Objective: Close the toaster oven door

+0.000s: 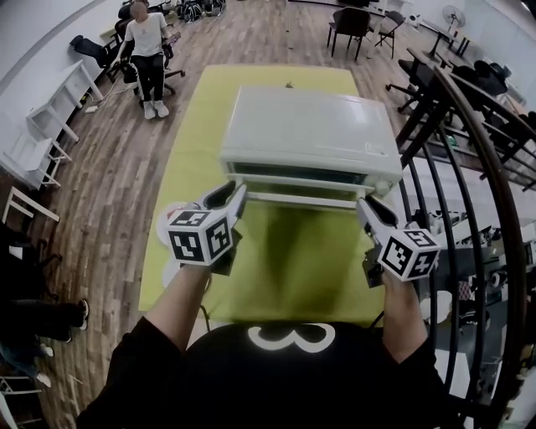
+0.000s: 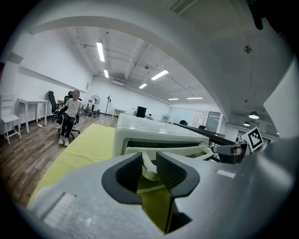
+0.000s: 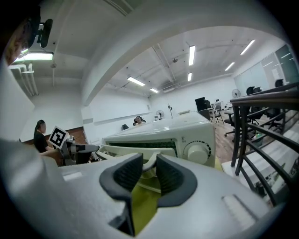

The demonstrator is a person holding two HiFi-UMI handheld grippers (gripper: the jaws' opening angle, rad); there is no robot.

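A white toaster oven (image 1: 310, 134) stands on the yellow-green table (image 1: 188, 176). Its door is tilted partly open, with the white door handle (image 1: 297, 199) running along the front. My left gripper (image 1: 237, 194) is shut on the handle's left end, and my right gripper (image 1: 366, 205) is shut on its right end. In the left gripper view the curved handle end (image 2: 148, 164) sits between the dark pads (image 2: 170, 170), below the oven (image 2: 154, 133). The right gripper view shows the same grip on the handle (image 3: 148, 163), with the oven's dial (image 3: 197, 150) beside it.
A black metal railing (image 1: 469, 167) runs close along the table's right side. A person sits on an office chair (image 1: 149, 50) at the far left. White desks (image 1: 50, 126) line the left wall, and chairs (image 1: 352, 25) stand at the back.
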